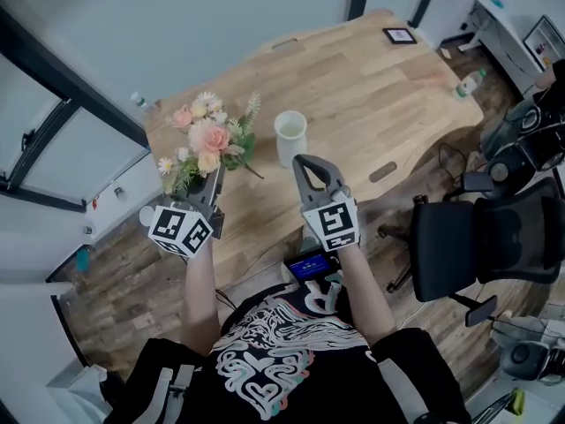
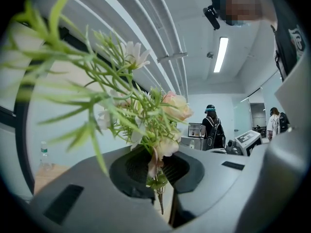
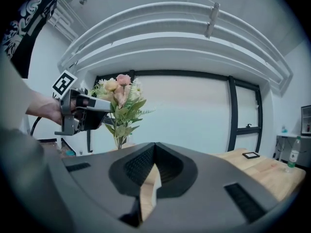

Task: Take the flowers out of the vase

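My left gripper (image 1: 214, 185) is shut on the stems of a bouquet of pink, cream and white flowers (image 1: 205, 140), which stands clear of the vase, above the table's left end. In the left gripper view the thin stems (image 2: 158, 188) are pinched between the pads and the blooms (image 2: 171, 107) spread above them. The white vase (image 1: 290, 136) stands upright on the wooden table (image 1: 371, 95), right of the bouquet. My right gripper (image 1: 306, 162) is shut and empty just in front of the vase. The right gripper view shows its jaws touching (image 3: 154, 154), with the held bouquet (image 3: 121, 106) off to the left.
A small black frame (image 1: 399, 34) lies at the table's far end and a bottle (image 1: 470, 81) stands near its right edge. A black office chair (image 1: 485, 237) is right of me. A water bottle (image 1: 139, 102) stands at the far-left corner. People (image 2: 212, 127) stand in the background.
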The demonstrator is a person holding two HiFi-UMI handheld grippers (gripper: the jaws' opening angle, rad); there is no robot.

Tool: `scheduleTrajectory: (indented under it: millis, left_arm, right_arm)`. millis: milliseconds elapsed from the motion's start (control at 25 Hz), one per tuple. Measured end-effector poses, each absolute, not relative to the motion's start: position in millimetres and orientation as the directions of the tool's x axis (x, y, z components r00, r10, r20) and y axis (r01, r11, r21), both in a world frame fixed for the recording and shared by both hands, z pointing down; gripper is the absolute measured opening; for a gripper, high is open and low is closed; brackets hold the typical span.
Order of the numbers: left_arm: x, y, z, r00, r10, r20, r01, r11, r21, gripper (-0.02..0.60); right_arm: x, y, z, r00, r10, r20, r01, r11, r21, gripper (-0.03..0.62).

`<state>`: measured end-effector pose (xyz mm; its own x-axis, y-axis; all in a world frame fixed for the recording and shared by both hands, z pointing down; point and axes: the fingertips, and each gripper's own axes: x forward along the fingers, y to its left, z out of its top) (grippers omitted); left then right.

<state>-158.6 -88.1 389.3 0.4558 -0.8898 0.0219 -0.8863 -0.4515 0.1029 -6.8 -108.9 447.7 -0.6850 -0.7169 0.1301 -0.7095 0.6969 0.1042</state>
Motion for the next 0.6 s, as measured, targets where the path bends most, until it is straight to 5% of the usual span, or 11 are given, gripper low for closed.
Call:
scheduleTrajectory:
  millis: [600]
  left_arm:
    - [-161.6,-99.5,486.1,0.460,-0.868,0.187,-0.878,-0.413,0.243,0.041]
  right_arm:
    - [-0.1,-122.6,482.5,-0.666,-0.724,0.178,-0.728,0.683,0.052,0.005]
